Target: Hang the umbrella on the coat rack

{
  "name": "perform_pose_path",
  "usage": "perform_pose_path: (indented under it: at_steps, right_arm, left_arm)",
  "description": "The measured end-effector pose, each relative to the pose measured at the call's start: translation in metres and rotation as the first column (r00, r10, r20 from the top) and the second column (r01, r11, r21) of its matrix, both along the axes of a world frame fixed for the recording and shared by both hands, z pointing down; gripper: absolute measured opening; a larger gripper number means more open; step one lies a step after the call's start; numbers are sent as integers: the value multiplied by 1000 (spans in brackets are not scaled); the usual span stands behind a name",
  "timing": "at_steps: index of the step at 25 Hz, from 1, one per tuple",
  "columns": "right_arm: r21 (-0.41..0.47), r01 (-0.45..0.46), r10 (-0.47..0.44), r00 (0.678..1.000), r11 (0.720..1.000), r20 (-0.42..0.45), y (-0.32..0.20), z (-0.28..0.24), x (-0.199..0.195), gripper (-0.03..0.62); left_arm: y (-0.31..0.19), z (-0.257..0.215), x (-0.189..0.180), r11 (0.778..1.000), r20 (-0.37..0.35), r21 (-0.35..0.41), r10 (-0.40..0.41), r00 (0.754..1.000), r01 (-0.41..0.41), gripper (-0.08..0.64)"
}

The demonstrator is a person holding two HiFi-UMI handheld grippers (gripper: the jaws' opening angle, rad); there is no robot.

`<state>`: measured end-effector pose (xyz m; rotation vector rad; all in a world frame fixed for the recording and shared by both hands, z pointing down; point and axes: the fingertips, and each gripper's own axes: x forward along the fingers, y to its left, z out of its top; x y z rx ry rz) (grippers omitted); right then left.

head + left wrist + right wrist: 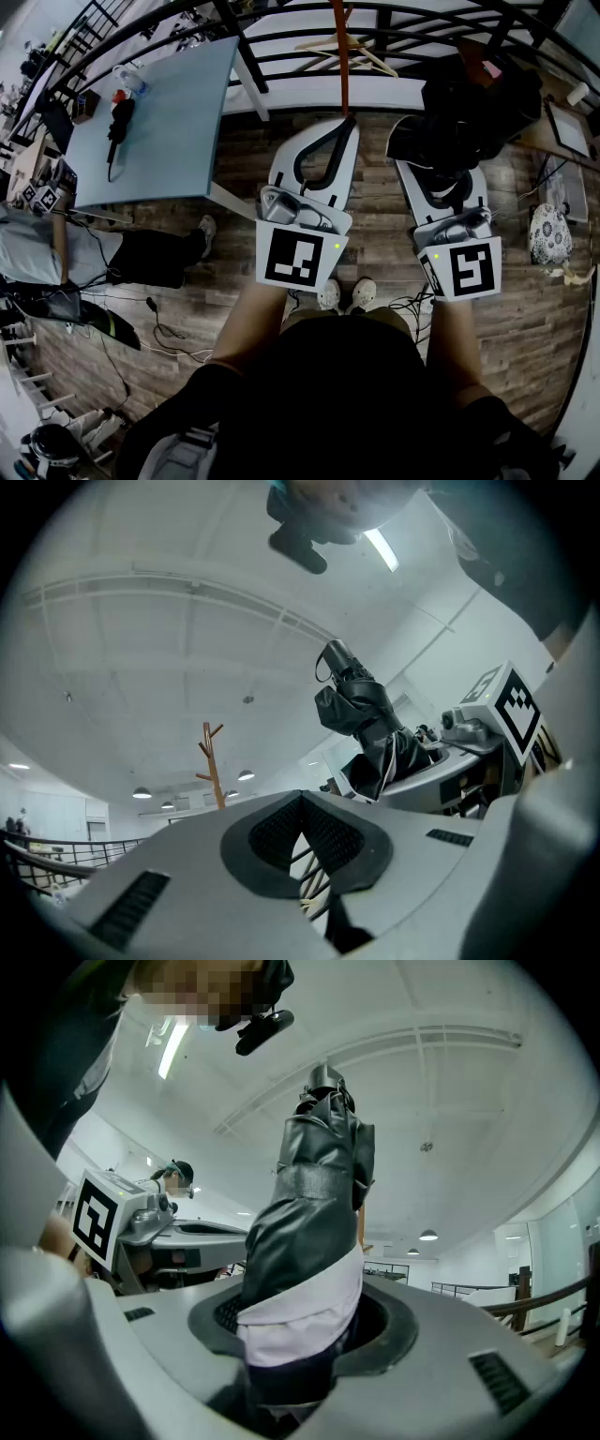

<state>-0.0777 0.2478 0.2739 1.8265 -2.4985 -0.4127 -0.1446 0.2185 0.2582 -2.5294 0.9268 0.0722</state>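
The right tool (302, 1333) is clamped on the folded black umbrella (314, 1204). Its 2 jaws press on the lower part of the bundle, where a pale band wraps the fabric, and the rest rises up and out of the tool, tilted slightly. In the head view the right tool (442, 184) is held over the wooden floor (375, 211), with the umbrella (473, 103) as a dark mass ahead of it, clear of any surface.

The left tool (302, 803) is closed with nothing in it. Its dark pads meet at the tips, and only a black railing shows through the slot below them. In the head view the left tool (334, 148) sits just left of the right one.

The orange coat rack (340, 66) stands ahead of the left tool, apart from the umbrella, with a pale hanger (361, 52) beside its pole. In the left gripper view the coat rack (212, 761) is far off and the umbrella (366, 714) stands to its right.

A blue-grey worktop (178, 141) lies to the left.
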Motion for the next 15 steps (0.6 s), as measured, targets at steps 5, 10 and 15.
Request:
perform_pose_path:
  at_steps: [5,10,15]
  right_arm:
    - [7,9,-10,1000,1000,4,1,-3,-8,220]
    - [3,13,-13,1000,1000,-5,0,2,-14,221]
    - [-2,4,-4,1000,1000,-9,-3,4,-22,221]
  left_arm:
    - [3,-3,-5,1000,-5,15,1,1000,-1,9]
    - [2,2,-10,1000,-3,9,5,1000,-5,9]
    - [0,3,-21,1000,-5,11,2,1000,-2,9]
